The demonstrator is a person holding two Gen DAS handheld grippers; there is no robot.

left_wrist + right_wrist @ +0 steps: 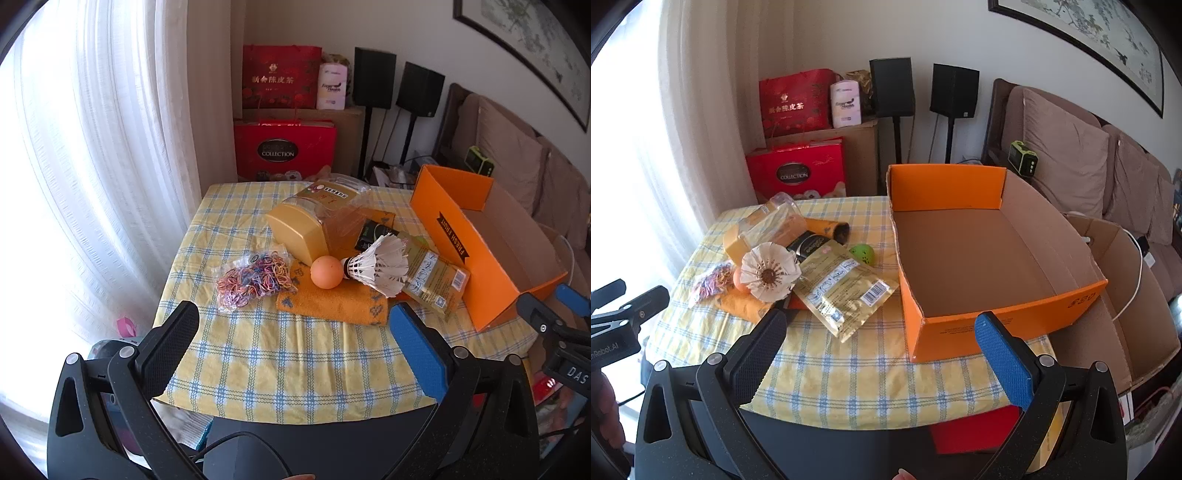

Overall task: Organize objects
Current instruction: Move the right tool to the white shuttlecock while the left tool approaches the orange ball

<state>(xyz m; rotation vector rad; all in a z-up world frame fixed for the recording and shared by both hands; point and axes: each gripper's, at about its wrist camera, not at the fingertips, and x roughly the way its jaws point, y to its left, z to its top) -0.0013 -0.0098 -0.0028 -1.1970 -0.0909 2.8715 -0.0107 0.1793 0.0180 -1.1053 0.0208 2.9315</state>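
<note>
Both tongs, left tongs (295,332) and right tongs (882,341), apart, empty, at bench (258,369) near edge. Shuttlecock (380,264) mid-bench beside orange ball (325,272): light, feathers fragile; grip cork base. Orange box (997,236) empty, right edge.

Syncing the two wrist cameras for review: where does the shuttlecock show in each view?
Left wrist: shuttlecock right of centre, lying beside the orange ball, feathers toward the orange box.
Right wrist: shuttlecock left of centre, feathers facing the camera.
Shared landmark: the gold packet next to it.
</note>
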